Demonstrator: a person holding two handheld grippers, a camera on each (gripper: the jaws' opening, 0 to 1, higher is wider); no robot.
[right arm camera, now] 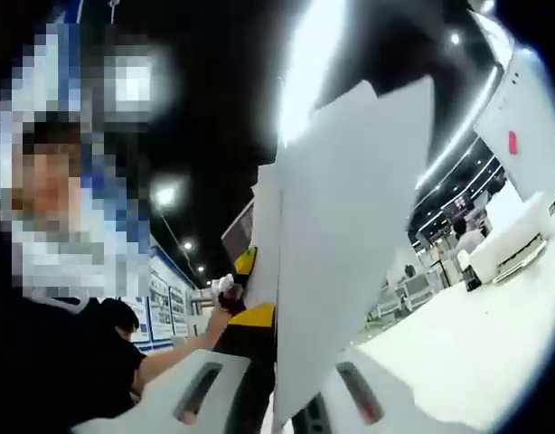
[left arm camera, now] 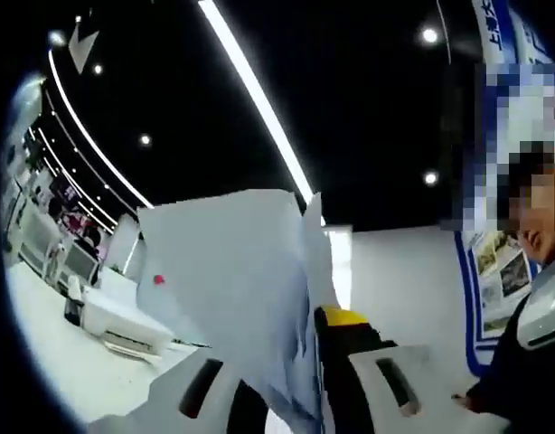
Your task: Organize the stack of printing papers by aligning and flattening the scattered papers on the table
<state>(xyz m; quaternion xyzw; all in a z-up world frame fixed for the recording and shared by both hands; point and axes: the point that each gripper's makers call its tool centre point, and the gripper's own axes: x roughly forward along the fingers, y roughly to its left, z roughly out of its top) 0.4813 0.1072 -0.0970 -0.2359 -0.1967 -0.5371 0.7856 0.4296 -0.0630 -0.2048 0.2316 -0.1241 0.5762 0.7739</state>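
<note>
Holding the papers (left arm camera: 237,289) up off the tabletop (right arm camera: 458,362), both my grippers (left arm camera: 300,402) (right arm camera: 277,402) clenched on the sheets. Seems like the aligning step. Next I'd tap the edges square, then lay them flat.

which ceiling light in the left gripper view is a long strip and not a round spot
The bright diagonal light strip running above the held papers; the others are small round spots.
</note>
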